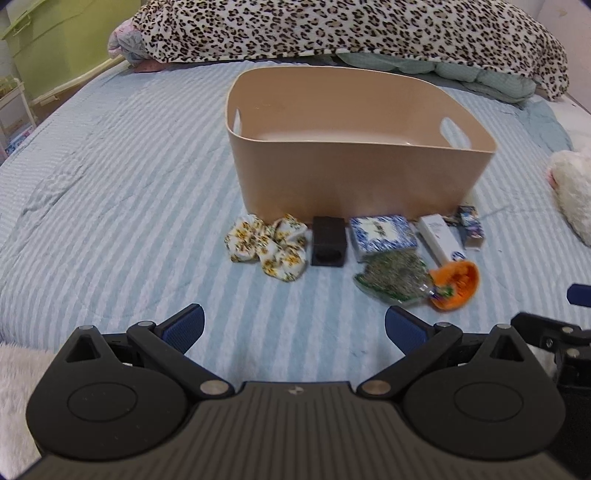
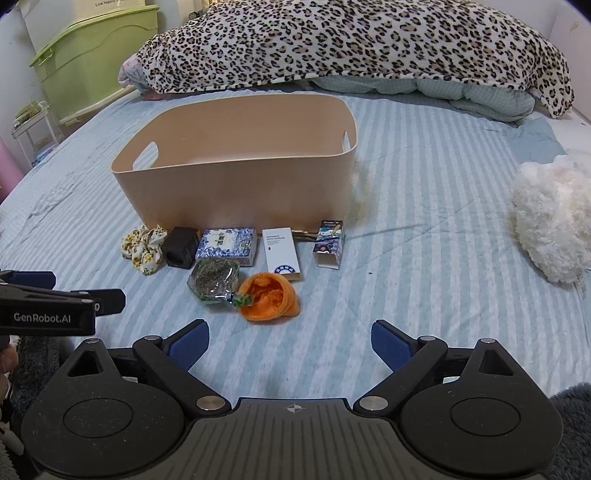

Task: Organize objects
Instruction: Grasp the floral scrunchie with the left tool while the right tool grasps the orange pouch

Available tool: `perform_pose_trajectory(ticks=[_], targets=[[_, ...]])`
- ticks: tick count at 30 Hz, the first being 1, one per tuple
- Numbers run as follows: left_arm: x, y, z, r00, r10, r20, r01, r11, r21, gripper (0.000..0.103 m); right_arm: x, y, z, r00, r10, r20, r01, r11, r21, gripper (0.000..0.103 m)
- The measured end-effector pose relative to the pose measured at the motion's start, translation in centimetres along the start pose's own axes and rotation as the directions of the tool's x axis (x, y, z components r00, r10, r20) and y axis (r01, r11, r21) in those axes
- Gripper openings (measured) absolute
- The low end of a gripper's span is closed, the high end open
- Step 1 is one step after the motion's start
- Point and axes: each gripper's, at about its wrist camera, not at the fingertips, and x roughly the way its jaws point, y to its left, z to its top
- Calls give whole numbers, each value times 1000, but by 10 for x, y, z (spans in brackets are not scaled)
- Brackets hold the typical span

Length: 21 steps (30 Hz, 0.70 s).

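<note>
From the left wrist view, the left claw (image 1: 293, 326) stood wide open, holding nothing, over a bare stretch of the striped bed (image 1: 110, 206). Ahead stood the tan bin (image 1: 354, 173), upright, its cut-out handles showing. Along its near wall lay a row: a flowered scrunchie (image 1: 267, 245), a small black block (image 1: 328, 246), a blue-and-white box (image 1: 382, 236), a white box (image 1: 441, 238) and a dark patterned box (image 1: 470, 226) — the last blurred. Nearer lay a clear packet of dried herbs (image 1: 391, 278), touching an orange pouch (image 1: 456, 286). Open bedsheet spread to the left of the bin; a leopard blanket (image 1: 332, 29) closed off the far edge.

From the right wrist view, the right claw (image 2: 290, 343) was likewise spread apart and empty, with free sheet between it and the orange pouch (image 2: 269, 295). The left claw (image 2: 48, 295) reached in at the left edge. The bin (image 2: 240, 184) sat left of centre; a white fluffy toy (image 2: 550, 221) lay well apart on the right, and green storage boxes (image 2: 92, 55) stood beyond the bed's left edge.
</note>
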Motion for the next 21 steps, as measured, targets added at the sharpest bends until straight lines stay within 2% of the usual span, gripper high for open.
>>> perform_pose_trajectory(ticks=[12,18,21], targets=[[50,9,19,997,59,46,-58,998,-12,103,47,-2,10,1000,21,-15,-20,1000,23,88],[78,8,20,988,96,118,-99,995,21,103,73,-7,18,999,19,-30,-18,999,34,80],[88,9,20,990,77,115,-80,997,22,103,86,-10,18,998,37,-55,-35,998,46,73]])
